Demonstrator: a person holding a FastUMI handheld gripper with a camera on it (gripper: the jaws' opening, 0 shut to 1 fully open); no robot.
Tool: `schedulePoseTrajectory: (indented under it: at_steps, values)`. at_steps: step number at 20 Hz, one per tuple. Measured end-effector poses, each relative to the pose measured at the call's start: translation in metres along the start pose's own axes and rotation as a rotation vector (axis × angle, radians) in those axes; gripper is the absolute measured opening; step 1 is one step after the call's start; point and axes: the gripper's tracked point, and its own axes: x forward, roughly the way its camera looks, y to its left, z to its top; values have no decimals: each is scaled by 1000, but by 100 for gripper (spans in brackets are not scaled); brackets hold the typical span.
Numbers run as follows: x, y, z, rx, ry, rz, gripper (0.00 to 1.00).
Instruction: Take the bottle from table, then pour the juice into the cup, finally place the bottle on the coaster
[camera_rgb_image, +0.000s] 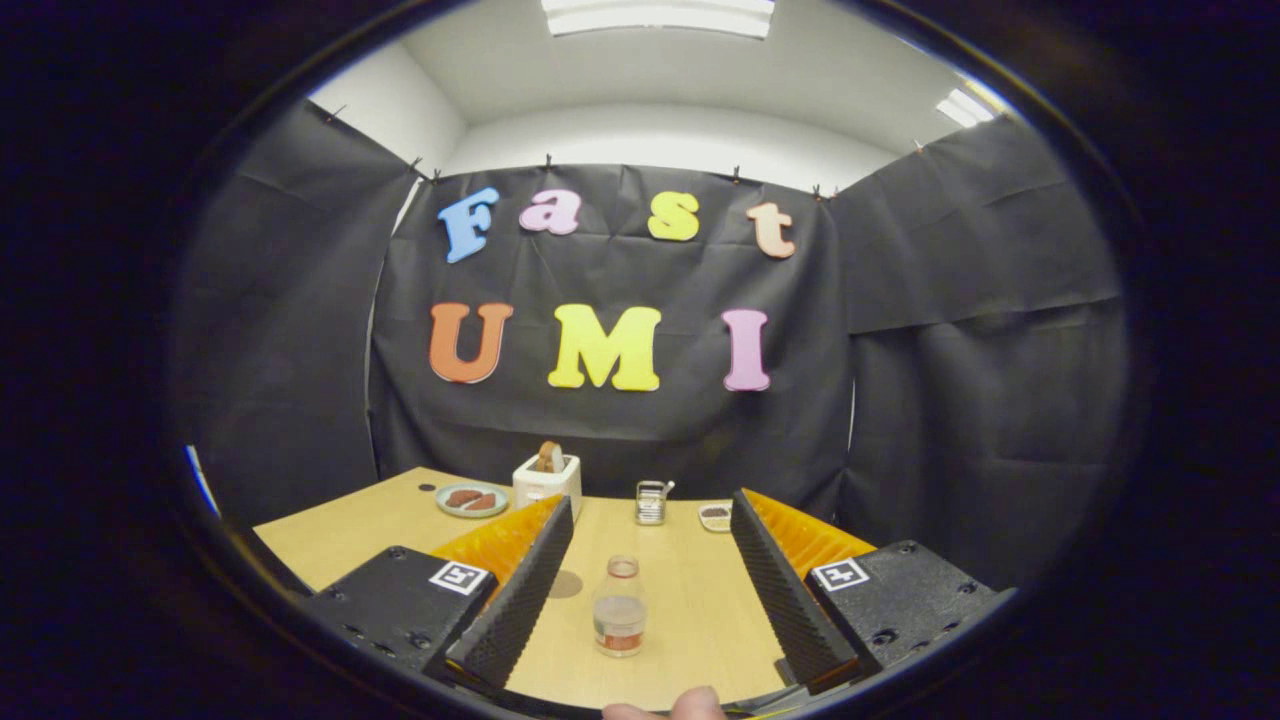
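Place: recording booth | black cloth walls (960, 330) (clipped up) | wooden table (690, 600)

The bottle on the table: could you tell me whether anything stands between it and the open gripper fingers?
Nothing visible does. The bottle stands upright on bare table between the open gripper fingers. The toaster, plate and metal cup stand well beyond it.

A pale wooden surface (690, 600) carries everything. A small clear bottle (620, 608) stands upright on it between the spread fingers of the tool (650, 585), touching neither. A round coaster (565, 584) lies just left of it. Farther back sit a plate (471, 499), a white toaster (547, 480), a metal cup (651, 502) and a small dish (715, 516).
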Motion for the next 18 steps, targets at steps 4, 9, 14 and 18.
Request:
schedulePoseTrajectory:
  at_steps: [4,9,14,18]
  values:
    - [6,9,-47,27,97,42,100]
    - [20,26,-122,67,243,86,100]
    - [42,31,-179,60,320,83,100]
    - [70,24,-211,60,339,43,100]
